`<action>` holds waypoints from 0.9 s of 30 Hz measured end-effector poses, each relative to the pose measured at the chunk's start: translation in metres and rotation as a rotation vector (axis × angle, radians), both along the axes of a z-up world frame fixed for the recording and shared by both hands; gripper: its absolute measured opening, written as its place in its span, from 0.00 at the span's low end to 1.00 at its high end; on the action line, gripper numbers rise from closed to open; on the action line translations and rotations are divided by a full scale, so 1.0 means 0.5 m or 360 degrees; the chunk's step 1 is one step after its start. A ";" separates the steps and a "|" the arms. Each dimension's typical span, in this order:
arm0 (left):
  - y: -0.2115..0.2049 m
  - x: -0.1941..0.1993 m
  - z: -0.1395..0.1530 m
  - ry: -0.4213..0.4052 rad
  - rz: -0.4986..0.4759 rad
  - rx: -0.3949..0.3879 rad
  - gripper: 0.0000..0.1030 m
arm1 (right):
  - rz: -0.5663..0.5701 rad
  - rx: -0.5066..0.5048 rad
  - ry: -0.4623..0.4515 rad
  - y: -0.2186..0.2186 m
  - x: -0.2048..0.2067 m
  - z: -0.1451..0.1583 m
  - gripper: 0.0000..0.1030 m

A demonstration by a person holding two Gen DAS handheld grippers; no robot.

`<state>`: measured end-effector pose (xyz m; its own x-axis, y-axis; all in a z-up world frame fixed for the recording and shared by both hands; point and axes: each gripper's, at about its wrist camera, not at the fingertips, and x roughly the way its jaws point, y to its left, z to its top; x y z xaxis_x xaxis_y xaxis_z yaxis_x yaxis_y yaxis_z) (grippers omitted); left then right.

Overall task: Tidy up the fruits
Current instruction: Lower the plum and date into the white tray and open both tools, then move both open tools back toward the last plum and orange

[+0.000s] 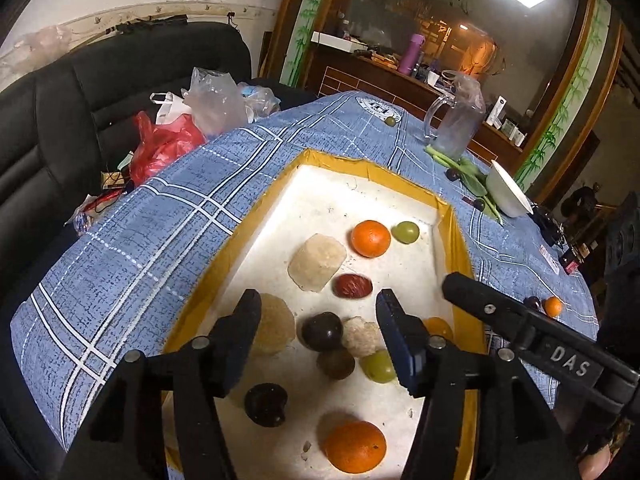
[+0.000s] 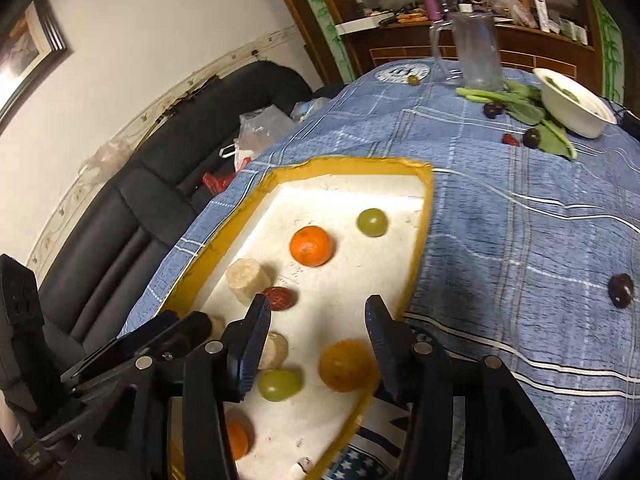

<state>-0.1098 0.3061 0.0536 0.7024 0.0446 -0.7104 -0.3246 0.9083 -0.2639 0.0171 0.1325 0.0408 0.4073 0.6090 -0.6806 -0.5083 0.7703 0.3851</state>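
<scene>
Before me, a table under a blue plaid cloth (image 2: 520,240) carries a yellow-rimmed foam tray (image 2: 424,216). A clear pitcher (image 2: 478,56), white bowl (image 2: 576,112), leafy greens (image 2: 524,106) and stray dark plums (image 2: 620,290) rest directly on it.

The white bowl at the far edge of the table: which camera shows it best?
The right wrist view: the white bowl shows its open inside, with green bits visible. In the left wrist view the bowl appears nearly side-on, mostly outer wall, its inside hidden.

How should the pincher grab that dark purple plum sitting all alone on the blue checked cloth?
Probably from straight above, the right gripper closing its open jaws across the widest middle of the dark purple plum. It is round and may roll, and the blue checked tablecloth around it looks bare.
</scene>
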 end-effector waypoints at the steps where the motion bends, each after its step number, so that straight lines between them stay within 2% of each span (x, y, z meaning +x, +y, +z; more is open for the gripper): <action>1: -0.006 -0.001 0.003 -0.0001 -0.0006 0.0013 0.59 | -0.0005 0.0016 -0.0005 -0.010 -0.002 0.003 0.52; 8: -0.083 -0.009 0.035 -0.0030 -0.0106 0.0140 0.80 | -0.0078 0.0072 -0.0072 -0.089 -0.042 0.036 0.52; 14: -0.160 -0.022 0.064 -0.0069 -0.0246 0.0249 0.83 | -0.0193 0.0070 -0.0126 -0.180 -0.073 0.049 0.52; 21: -0.221 -0.042 0.087 -0.0089 -0.0302 0.0382 0.83 | -0.0322 0.0041 -0.0107 -0.269 -0.090 0.030 0.53; 27: -0.246 -0.057 0.100 -0.0103 -0.0334 0.0411 0.83 | -0.0375 0.0016 -0.0135 -0.316 -0.117 0.027 0.54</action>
<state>-0.1385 0.1829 0.1037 0.7587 0.0672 -0.6480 -0.1137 0.9931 -0.0302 -0.0413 -0.0252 0.0542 0.5945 0.4969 -0.6322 -0.3460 0.8678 0.3567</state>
